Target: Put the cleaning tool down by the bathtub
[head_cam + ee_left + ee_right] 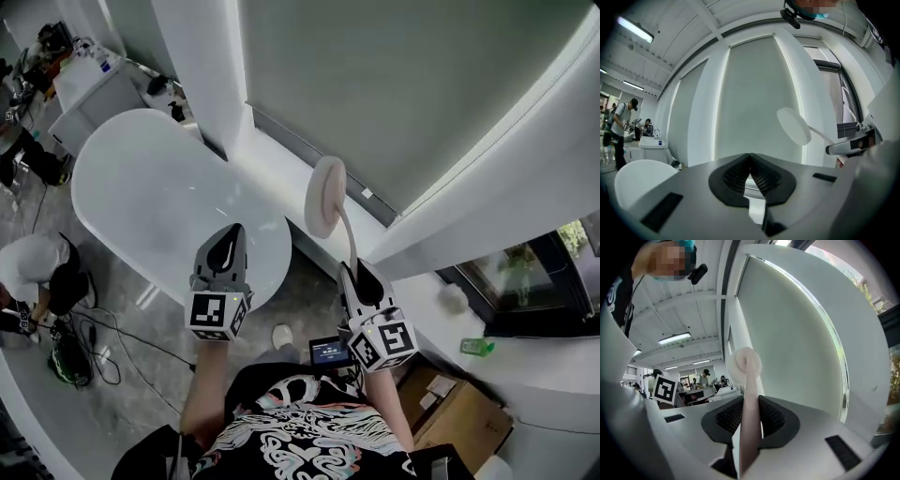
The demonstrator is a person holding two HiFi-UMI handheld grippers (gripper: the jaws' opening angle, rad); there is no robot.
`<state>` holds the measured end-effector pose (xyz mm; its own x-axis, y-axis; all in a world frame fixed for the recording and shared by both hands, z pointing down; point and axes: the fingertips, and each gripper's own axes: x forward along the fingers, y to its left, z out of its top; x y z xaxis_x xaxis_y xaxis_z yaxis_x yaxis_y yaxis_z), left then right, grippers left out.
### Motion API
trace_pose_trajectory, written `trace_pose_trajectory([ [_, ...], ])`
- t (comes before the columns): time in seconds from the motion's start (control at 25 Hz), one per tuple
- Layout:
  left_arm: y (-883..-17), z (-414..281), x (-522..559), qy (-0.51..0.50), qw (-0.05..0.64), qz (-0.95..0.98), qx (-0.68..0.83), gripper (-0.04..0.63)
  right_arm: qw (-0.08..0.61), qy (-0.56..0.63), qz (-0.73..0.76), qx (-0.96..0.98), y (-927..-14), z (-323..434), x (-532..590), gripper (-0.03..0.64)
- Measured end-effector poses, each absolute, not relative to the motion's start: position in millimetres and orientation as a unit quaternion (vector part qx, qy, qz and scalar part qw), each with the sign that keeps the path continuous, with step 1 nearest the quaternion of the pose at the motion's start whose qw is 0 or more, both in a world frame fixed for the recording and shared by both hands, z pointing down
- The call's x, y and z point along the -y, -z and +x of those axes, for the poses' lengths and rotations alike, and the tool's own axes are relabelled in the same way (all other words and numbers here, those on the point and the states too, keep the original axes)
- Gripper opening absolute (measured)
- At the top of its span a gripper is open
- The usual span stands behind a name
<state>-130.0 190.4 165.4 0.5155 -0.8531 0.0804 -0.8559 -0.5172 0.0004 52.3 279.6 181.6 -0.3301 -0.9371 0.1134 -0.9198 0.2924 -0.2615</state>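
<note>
Now one cleaning tool (327, 199) in right claw (359, 272), left claw (230, 231) closed, one bathtub (155, 192)

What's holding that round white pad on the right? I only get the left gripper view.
Observer: The right gripper. Its own view shows its jaws closed on the handle of the cleaning tool.
Operator: Where's the bathtub from the pad?
Observer: In the head view the bathtub sits left of the pad, and the left gripper shows over its near end.
Operator: Is the floor beside it free?
Observer: No, cables lie there, and a person crouches next to them.
</note>
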Motion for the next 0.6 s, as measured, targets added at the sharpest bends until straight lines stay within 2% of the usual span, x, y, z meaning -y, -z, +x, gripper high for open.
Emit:
trace_pose_trajectory([
  [0.6, -183, -133, -74, -0.047, 0.042, 0.84, 0.54, 0.015, 0.023, 0.153, -0.524, -0.838, -201, 48, -143, 0.109],
])
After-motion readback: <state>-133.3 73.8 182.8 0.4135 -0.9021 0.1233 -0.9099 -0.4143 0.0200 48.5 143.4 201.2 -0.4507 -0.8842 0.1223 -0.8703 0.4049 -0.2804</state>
